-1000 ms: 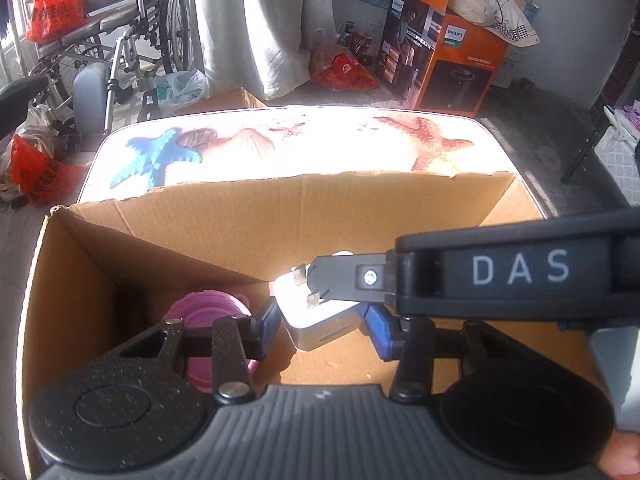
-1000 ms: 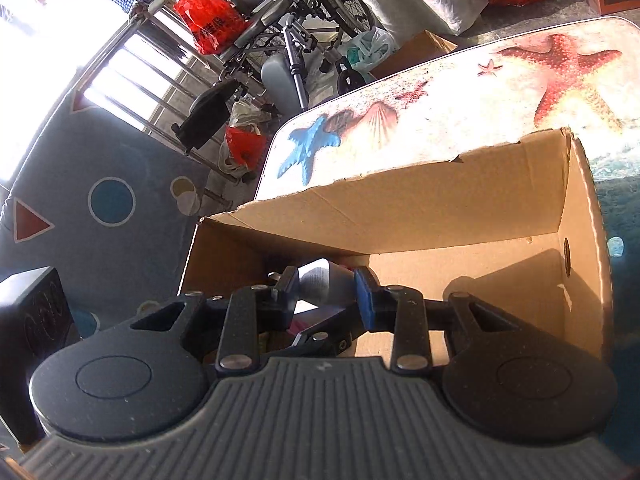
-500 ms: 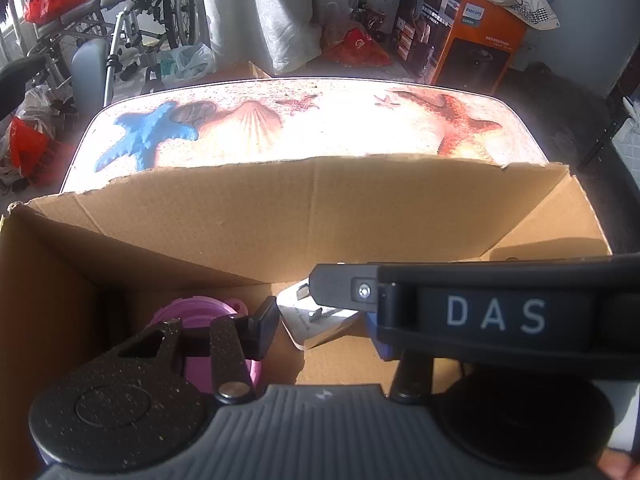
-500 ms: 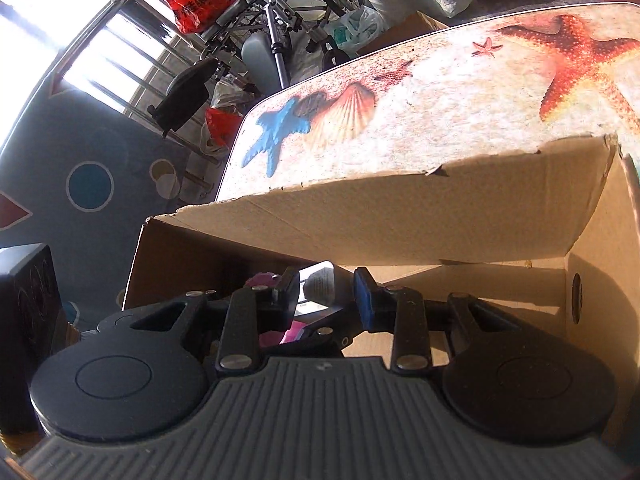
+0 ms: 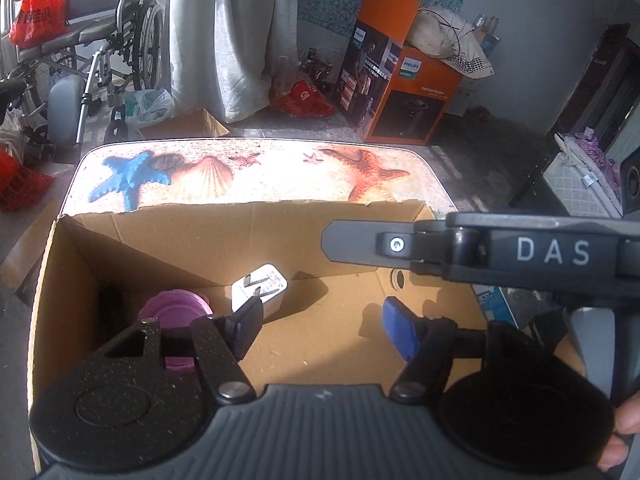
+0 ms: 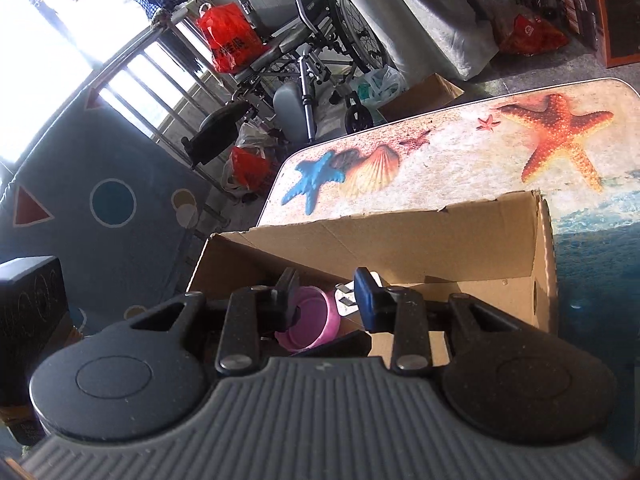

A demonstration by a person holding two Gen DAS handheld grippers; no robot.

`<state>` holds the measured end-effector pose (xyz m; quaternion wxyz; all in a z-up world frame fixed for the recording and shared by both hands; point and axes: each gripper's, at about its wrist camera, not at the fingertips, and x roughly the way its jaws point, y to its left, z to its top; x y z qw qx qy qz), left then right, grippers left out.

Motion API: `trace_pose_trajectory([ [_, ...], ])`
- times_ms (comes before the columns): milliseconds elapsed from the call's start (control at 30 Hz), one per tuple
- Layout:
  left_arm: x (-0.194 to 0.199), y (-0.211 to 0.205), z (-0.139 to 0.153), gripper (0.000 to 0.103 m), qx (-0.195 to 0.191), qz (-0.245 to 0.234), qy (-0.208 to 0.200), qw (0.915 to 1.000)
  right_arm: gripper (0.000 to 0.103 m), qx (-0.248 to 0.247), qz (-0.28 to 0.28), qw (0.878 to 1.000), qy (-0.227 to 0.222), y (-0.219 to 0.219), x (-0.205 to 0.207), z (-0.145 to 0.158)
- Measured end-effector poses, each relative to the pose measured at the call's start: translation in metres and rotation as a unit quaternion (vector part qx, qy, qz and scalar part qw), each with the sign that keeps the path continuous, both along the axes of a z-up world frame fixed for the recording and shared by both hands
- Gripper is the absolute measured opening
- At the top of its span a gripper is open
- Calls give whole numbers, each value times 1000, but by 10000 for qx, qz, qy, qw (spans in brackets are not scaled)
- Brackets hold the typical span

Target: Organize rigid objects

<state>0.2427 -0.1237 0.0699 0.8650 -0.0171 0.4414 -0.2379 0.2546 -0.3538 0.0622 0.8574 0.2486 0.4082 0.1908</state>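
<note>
An open cardboard box (image 5: 200,236) stands on the seashell-print table (image 5: 272,176). Inside it a pink cup (image 5: 174,312) sits at the left, and a white charger plug (image 5: 264,282) lies on the floor by the back wall. My left gripper (image 5: 322,330) hovers over the box, its jaws opening wide with nothing between them. The right gripper's finger (image 5: 352,240) crosses above the box from the right. In the right wrist view, my right gripper (image 6: 326,298) stands narrowly open and empty above the box (image 6: 440,240). The pink cup (image 6: 312,316) and the plug (image 6: 345,300) show below its gap.
A wheelchair (image 5: 92,56), red bags, a small carton (image 5: 184,124) and an orange appliance box (image 5: 400,80) stand on the floor beyond the table. The table's far half bears nothing. A thumb (image 5: 624,432) shows at the lower right.
The left gripper let go of the white plug and spread its jaws. The plug now lies on the box floor. Both grippers drew up and back from it.
</note>
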Motion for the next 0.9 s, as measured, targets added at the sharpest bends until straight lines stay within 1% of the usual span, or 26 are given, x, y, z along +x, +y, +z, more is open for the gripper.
trace_pose_trajectory([
  [67, -20, 7, 15, 69, -66, -17, -162, 9998, 31, 119, -39, 9994, -314, -9, -26, 23],
  [100, -36, 13, 23, 69, -104, -46, -334, 9994, 33, 221, -80, 9986, -474, -16, -42, 35],
  [167, -64, 25, 33, 75, -186, -49, -549, 9983, 35, 388, -118, 9961, -778, -28, -76, 54],
  [200, -78, 33, 36, 75, -268, -57, -619, 9977, 40, 469, -135, 9947, -903, -34, -94, 62],
  [233, -93, 42, 38, 75, -374, -35, -662, 9971, 44, 559, -160, 9932, -1008, -40, -113, 66],
  [333, -128, 63, 32, 79, -650, 2, -676, 9956, 46, 677, -201, 9910, -1133, -50, -158, 70],
  [400, -153, 76, 23, 79, -710, 63, -701, 9950, 47, 778, -207, 9912, -1054, -52, -189, 61],
  [433, -165, 81, 15, 80, -643, 128, -728, 9952, 47, 848, -201, 9914, -980, -53, -200, 54],
  [500, -182, 84, 2, 80, -391, 201, -745, 9962, 48, 963, -188, 9922, -774, -50, -217, 38],
  [567, -196, 85, -12, 80, -138, 250, -753, 9968, 48, 1055, -158, 9934, -429, -41, -228, 14],
  [700, -210, 78, -42, 80, 355, 245, -761, 9962, 49, 1223, -27, 9923, 176, -9, -238, -31],
  [767, -211, 75, -57, 79, 491, 244, -747, 9957, 49, 1263, 11, 9912, 405, 7, -237, -46],
  [800, -209, 74, -64, 79, 537, 250, -718, 9957, 48, 1211, 63, 9915, 475, 18, -234, -53],
  [900, -204, 70, -80, 72, 736, 241, -776, 9940, 47, 977, 121, 9933, 602, 40, -226, -67],
])
